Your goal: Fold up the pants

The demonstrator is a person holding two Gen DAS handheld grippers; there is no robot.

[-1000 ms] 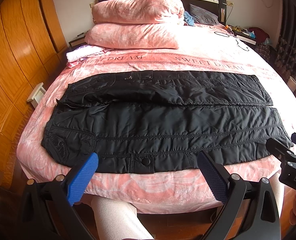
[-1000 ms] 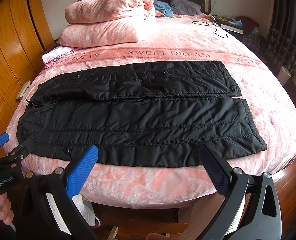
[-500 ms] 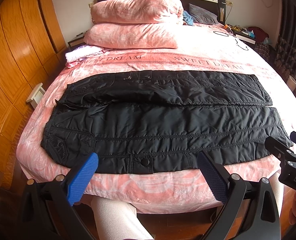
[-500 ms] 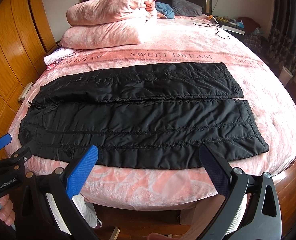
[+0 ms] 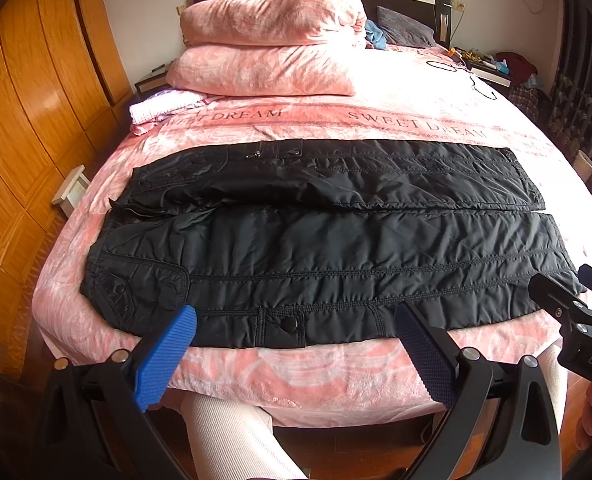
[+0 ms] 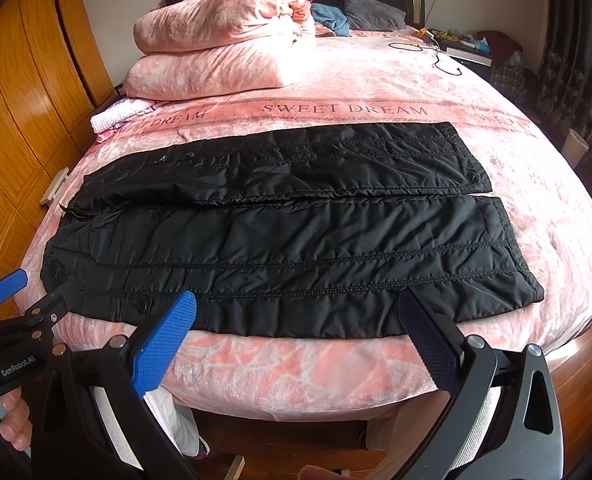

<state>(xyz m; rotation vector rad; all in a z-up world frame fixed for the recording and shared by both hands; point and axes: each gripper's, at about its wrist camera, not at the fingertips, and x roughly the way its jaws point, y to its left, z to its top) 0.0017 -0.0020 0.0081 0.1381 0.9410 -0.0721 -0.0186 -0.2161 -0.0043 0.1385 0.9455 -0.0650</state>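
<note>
Black quilted pants (image 5: 316, 240) lie flat across the pink bed, waist at the left, both legs side by side running right; they also show in the right wrist view (image 6: 288, 236). My left gripper (image 5: 294, 354) is open and empty, held just short of the pants' near edge by the pocket snap. My right gripper (image 6: 296, 338) is open and empty, held off the near edge toward the leg end. Each gripper shows at the edge of the other's view: the right one (image 5: 572, 312), the left one (image 6: 20, 312).
Two pink pillows (image 5: 272, 44) are stacked at the headboard. A folded white-pink cloth (image 5: 164, 106) lies at the bed's left side. A wooden wardrobe (image 5: 24, 120) lines the left wall. A cable (image 6: 436, 54) lies far right on the bed. The person's leg (image 5: 232, 436) is below.
Both grippers have edged slightly closer to the bed's near edge. The pants have not moved and both grippers stay open.
</note>
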